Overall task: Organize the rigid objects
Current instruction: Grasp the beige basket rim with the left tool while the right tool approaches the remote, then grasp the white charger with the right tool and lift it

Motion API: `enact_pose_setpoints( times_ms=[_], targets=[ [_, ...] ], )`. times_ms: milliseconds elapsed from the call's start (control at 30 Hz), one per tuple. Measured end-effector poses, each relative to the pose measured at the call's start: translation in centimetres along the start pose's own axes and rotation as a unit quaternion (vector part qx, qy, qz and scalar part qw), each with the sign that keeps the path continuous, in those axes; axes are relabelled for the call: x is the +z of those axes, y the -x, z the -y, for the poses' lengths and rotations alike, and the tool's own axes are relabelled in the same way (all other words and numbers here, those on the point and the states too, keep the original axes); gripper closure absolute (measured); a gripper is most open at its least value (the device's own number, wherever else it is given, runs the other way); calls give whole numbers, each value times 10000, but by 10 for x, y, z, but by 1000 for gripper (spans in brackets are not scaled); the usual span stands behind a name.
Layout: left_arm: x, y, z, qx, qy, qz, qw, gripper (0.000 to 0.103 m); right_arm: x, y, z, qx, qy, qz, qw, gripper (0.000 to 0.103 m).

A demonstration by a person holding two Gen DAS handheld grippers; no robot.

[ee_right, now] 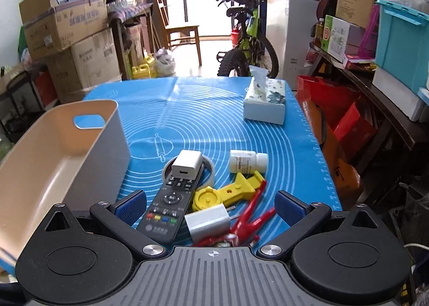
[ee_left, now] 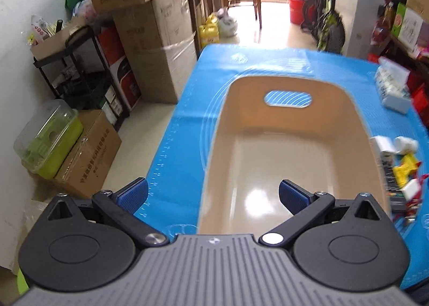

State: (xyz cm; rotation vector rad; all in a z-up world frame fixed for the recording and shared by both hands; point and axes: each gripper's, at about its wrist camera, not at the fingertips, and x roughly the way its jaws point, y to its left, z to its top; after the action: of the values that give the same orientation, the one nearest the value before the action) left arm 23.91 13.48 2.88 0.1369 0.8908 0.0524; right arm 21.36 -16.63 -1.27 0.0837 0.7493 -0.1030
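Left gripper point(ee_left: 213, 194) held with jaws spread wide and nothing between them, over the near rim of the beige bin point(ee_left: 289, 129). Bin smooth, glossy plastic, rounded corners, oval handle slot in the far wall, filling centre frame on the blue mat point(ee_left: 187, 107) printed with white rings.

Right gripper point(ee_right: 210, 205) likewise spread apart, gripping nothing, low above a cluster of objects at lower centre. Between the blue ribbed pads point(ee_right: 131, 205): black remote point(ee_right: 171, 202) with coloured buttons, lying lengthwise; silver-grey charger block point(ee_right: 207, 221) just right of it; red plastic piece point(ee_right: 252, 216) with thin prongs beside that. Farther up: white cube adapter point(ee_right: 187, 164) resting on a tape roll point(ee_right: 209, 169), yellow plastic part point(ee_right: 225, 192), white pill bottle point(ee_right: 248, 162) on its side. Tissue box point(ee_right: 265, 103) at upper right of the worktop. Bin at left of frame, well apart from the jaws.
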Motion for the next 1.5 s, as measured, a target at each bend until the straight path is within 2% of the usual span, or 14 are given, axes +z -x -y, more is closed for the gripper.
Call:
enact_pose_setpoints(
  times_ms=[133,200,267,367,533,600,667,900,933,967,1200,1267,1400,1500],
  targets=[
    [4,-27,-10,170,102,-256,9995,2,6,-28,-9,-52,68,-170,9998,3],
    [5,-37,-14,79,114,-418,9990,24,10,-41,-12,-2,-23,-292,9996,3],
    [6,-47,-18,12,166,-639,9978,26,13,-53,-15,-12,-60,-384,9992,3],
    [7,-56,-22,-87,240,-731,9970,29,21,-68,-19,-42,-50,-472,9989,3],
    [8,-70,-23,-299,349,-1034,9936,55,34,-93,-26,-167,18,-596,9981,3],
    [8,-74,-20,-289,324,-1150,9924,71,36,-100,-28,-203,8,-638,9978,3],
    [7,-74,-19,-379,357,-1218,9912,78,37,-106,-29,-236,1,-676,9974,3],
    [9,-74,-23,-536,441,-1229,9900,84,33,-126,-29,-312,-138,-932,9951,17],
    [9,-74,-23,-564,452,-1232,9897,87,33,-128,-28,-325,-176,-932,9950,18],
    [9,-74,-23,-647,472,-1236,9891,96,33,-128,-28,-346,-197,-918,9950,19],
    [8,-75,-24,-713,510,-1220,9887,96,34,-138,-29,-372,-243,-837,9955,25],
    [8,-75,-24,-715,510,-1213,9887,96,35,-140,-31,-339,-210,-806,9959,31],
    [7,-76,-26,-729,528,-1211,9885,96,35,-138,-36,-130,-161,-753,9969,57],
    [7,-76,-25,-715,511,-1219,9887,96,33,-135,-39,-207,-3,-693,9974,60]
  ],
)
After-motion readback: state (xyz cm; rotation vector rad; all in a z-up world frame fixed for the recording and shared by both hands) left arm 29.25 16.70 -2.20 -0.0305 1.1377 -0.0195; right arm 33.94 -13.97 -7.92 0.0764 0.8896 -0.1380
